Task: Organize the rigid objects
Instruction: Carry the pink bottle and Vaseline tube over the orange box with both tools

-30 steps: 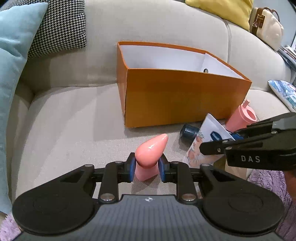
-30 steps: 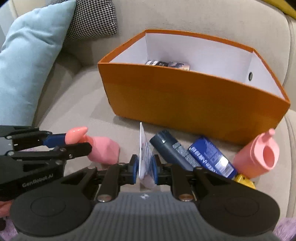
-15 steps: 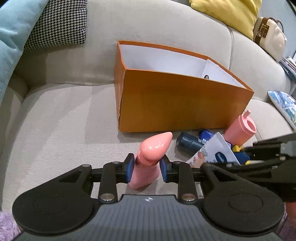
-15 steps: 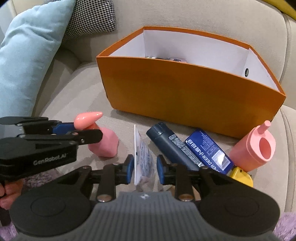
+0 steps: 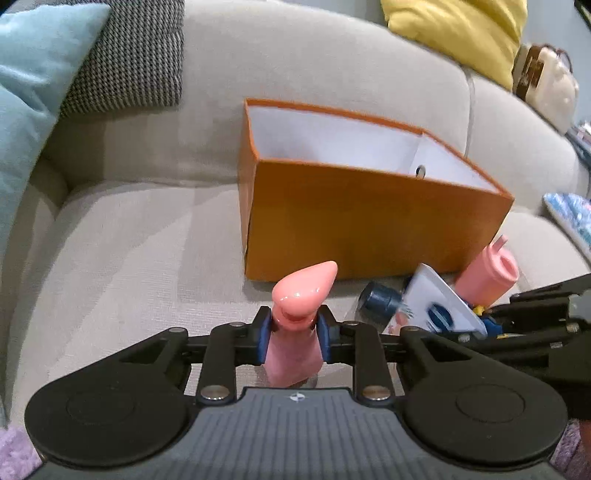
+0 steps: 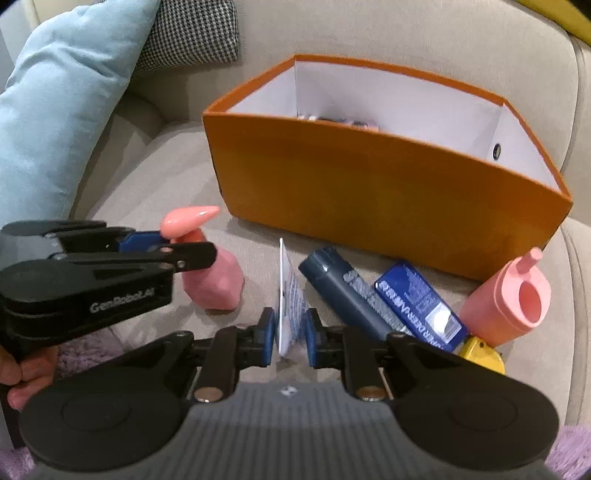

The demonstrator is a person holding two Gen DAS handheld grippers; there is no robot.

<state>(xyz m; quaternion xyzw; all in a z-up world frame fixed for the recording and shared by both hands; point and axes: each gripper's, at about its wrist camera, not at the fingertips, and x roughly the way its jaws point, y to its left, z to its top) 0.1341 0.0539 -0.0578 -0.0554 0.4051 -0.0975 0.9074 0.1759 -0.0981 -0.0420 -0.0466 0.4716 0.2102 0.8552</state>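
My left gripper (image 5: 291,338) is shut on a pink bottle with a pointed cap (image 5: 299,306), held above the sofa seat in front of the orange box (image 5: 369,221). It also shows in the right wrist view (image 6: 212,280), with the left gripper (image 6: 173,247) on it. My right gripper (image 6: 290,328) stands around a thin white-and-blue card packet (image 6: 290,295); its pads sit slightly apart from the packet. The packet also shows in the left wrist view (image 5: 436,306). The orange box (image 6: 369,192) holds a few small items at its bottom.
On the seat before the box lie a dark blue tube (image 6: 347,291), a blue packet (image 6: 417,302), a pink cup-like bottle (image 6: 509,302) and a yellow item (image 6: 480,354). A light blue cushion (image 6: 62,103) and a houndstooth cushion (image 6: 188,33) lie at the left.
My left gripper has lifted the pink bottle and moved it closer to the box. My right gripper's pads have spread apart around the card packet, which they held tightly one second ago.
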